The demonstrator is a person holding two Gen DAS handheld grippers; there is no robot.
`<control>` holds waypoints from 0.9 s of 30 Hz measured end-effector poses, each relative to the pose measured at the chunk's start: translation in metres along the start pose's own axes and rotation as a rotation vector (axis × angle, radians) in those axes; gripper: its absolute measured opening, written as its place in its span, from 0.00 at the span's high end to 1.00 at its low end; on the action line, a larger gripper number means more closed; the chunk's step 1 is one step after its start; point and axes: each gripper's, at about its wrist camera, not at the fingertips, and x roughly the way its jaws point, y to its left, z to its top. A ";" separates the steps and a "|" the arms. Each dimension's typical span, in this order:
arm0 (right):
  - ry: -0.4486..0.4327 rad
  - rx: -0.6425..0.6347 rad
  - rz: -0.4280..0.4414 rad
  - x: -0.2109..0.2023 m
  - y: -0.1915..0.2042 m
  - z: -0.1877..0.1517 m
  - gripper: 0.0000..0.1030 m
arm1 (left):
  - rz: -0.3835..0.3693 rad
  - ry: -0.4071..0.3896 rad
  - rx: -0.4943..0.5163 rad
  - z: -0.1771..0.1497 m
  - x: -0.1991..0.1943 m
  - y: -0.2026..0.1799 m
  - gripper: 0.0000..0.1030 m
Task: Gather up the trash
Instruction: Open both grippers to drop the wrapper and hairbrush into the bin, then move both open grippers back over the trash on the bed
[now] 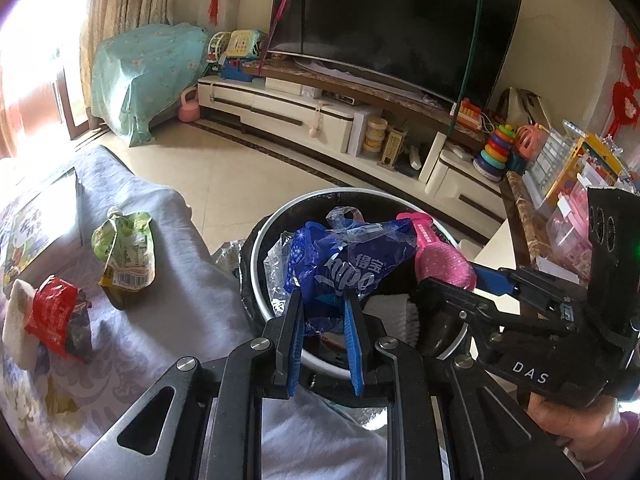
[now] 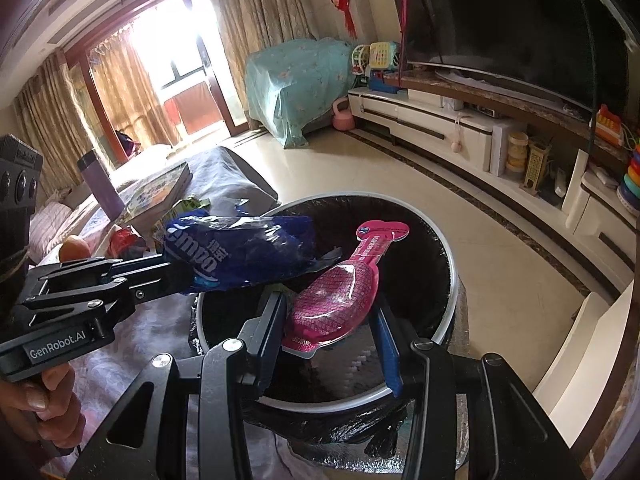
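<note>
My left gripper is shut on a crumpled blue tissue wrapper and holds it over the round bin lined with a black bag. It also shows in the right wrist view. My right gripper holds a pink blister pack between its jaws over the bin; the pack also shows in the left wrist view. A green pouch and a red wrapper lie on the grey-covered table to the left.
A TV stand with a large TV lines the far wall. Toys crowd the right side. A purple bottle and a picture book sit on the table. Tiled floor lies beyond the bin.
</note>
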 end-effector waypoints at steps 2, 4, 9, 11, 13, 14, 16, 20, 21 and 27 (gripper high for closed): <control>0.007 -0.002 -0.002 0.001 0.000 0.000 0.57 | -0.003 0.006 -0.001 0.001 0.003 0.000 0.82; 0.010 0.000 -0.002 0.002 -0.001 0.000 0.57 | -0.014 0.011 -0.007 0.003 0.005 0.001 0.82; 0.010 0.004 -0.011 0.002 -0.003 0.002 0.55 | -0.015 0.021 -0.021 0.006 0.008 0.003 0.73; 0.015 0.010 -0.009 0.003 -0.004 0.002 0.45 | -0.016 0.023 -0.030 0.006 0.008 0.006 0.66; 0.006 0.010 -0.013 -0.001 -0.003 0.001 0.40 | -0.017 0.016 -0.023 0.004 0.004 0.007 0.61; 0.004 0.009 -0.015 -0.002 -0.003 0.001 0.39 | -0.016 0.011 -0.025 0.002 0.002 0.008 0.60; -0.003 0.009 -0.016 -0.006 0.000 0.000 0.34 | -0.011 0.002 -0.036 -0.004 -0.005 0.013 0.56; -0.015 0.015 0.003 -0.013 0.006 -0.004 0.24 | -0.001 -0.012 -0.074 -0.022 -0.021 0.025 0.51; -0.019 0.014 0.009 -0.015 0.009 -0.006 0.21 | 0.002 -0.013 -0.085 -0.027 -0.025 0.029 0.49; -0.032 0.006 0.067 -0.025 0.036 -0.016 0.11 | 0.031 -0.032 -0.161 -0.061 -0.055 0.054 0.38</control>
